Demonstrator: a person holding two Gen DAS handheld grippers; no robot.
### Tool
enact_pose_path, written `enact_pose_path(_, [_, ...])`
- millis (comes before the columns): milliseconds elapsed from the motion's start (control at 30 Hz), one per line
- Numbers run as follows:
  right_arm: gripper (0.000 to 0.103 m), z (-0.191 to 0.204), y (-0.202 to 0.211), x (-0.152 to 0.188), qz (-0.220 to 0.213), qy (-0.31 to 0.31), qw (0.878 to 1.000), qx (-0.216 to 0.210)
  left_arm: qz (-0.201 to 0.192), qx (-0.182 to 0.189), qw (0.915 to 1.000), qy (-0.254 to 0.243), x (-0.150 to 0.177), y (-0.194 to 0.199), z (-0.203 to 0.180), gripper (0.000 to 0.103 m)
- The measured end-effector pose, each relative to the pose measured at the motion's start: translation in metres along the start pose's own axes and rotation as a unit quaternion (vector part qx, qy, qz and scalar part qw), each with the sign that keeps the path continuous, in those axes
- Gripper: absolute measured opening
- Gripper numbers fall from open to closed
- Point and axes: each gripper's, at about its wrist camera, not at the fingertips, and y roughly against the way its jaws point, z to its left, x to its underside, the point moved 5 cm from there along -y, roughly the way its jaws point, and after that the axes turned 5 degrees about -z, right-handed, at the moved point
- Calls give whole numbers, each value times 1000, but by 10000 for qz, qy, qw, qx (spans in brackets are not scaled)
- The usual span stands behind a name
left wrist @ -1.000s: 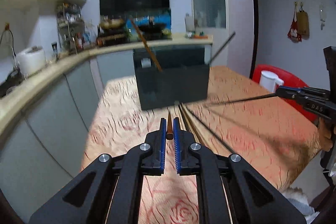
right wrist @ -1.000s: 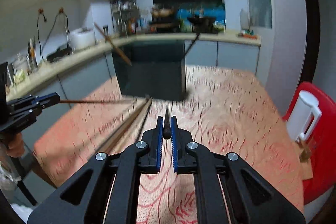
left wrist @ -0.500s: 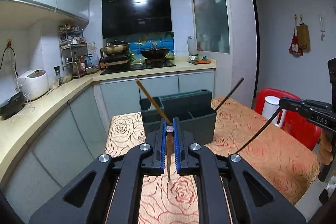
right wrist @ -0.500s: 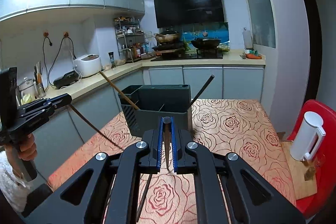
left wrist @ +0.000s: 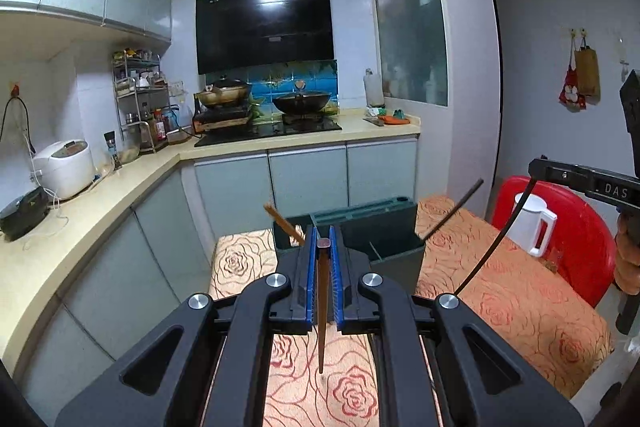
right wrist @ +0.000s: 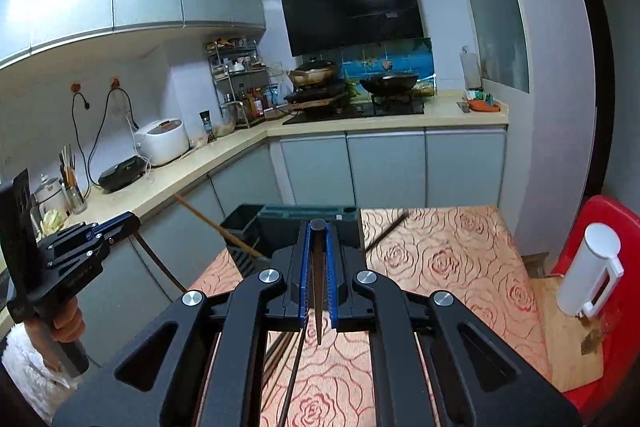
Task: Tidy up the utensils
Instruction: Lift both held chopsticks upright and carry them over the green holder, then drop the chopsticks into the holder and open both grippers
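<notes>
My left gripper [left wrist: 323, 247] is shut on a brown chopstick [left wrist: 321, 311] that hangs point down above the table. My right gripper [right wrist: 318, 231] is shut on a black chopstick [right wrist: 319, 299], also point down. A dark green utensil holder [left wrist: 384, 231] stands at the table's far end, behind both grippers; it shows in the right wrist view [right wrist: 280, 227] too. A brown chopstick [left wrist: 282, 223] leans out of its left side and a black chopstick [left wrist: 452, 209] out of its right. More chopsticks [right wrist: 290, 379] lie on the tablecloth below the right gripper.
The table has a rose-patterned cloth [left wrist: 500, 291]. A red chair [left wrist: 580, 227] with a white jug [left wrist: 532, 223] stands to the right. Kitchen counter [left wrist: 60, 227] and cabinets run along the left and back. The right gripper [left wrist: 588, 183] shows at the left view's right edge.
Both grippers have risen from the table, each lifting its chopstick and tilting it from lying flat to hanging point down. The holder now sits lower in both views.
</notes>
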Motion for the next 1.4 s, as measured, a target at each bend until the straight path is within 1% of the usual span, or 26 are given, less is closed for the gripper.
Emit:
enact_pose_path(200, [8, 6, -3, -31, -153, 118, 9998, 77, -181, 27, 9998, 15, -36, -4, 0, 7])
enact_pose_path(500, [8, 13, -12, -78, -490, 162, 9986, 140, -527, 140, 9985, 49, -96, -19, -13, 7])
enact_pose_path(600, [8, 13, -19, -87, -512, 208, 9983, 207, -674, 136, 9976, 16, -112, -28, -20, 7])
enact_pose_path(667, [8, 12, -28, -90, -484, 225, 9982, 272, -698, 133, 9975, 38, -118, -37, -23, 7])
enact_pose_path(800, [8, 6, -47, -85, -328, 200, 9984, 411, -646, 37, 9978, 151, -117, -65, -24, 7])
enact_pose_path(900, [8, -1, -60, -77, -168, 162, 9986, 485, -503, -49, 9983, 274, -105, -91, -21, 7])
enact_pose_path(1033, [8, -5, -77, -62, 64, 155, 9984, 549, -279, -88, 9991, 297, -85, -114, -19, 7])
enact_pose_path(1233, [8, -2, -102, -31, 425, 229, 9971, 583, -50, -131, 9996, 245, -60, -132, -16, 7])
enact_pose_path(1400, [8, 0, -112, -17, 516, 240, 9967, 571, 16, -137, 9996, 227, -51, -137, -12, 7])
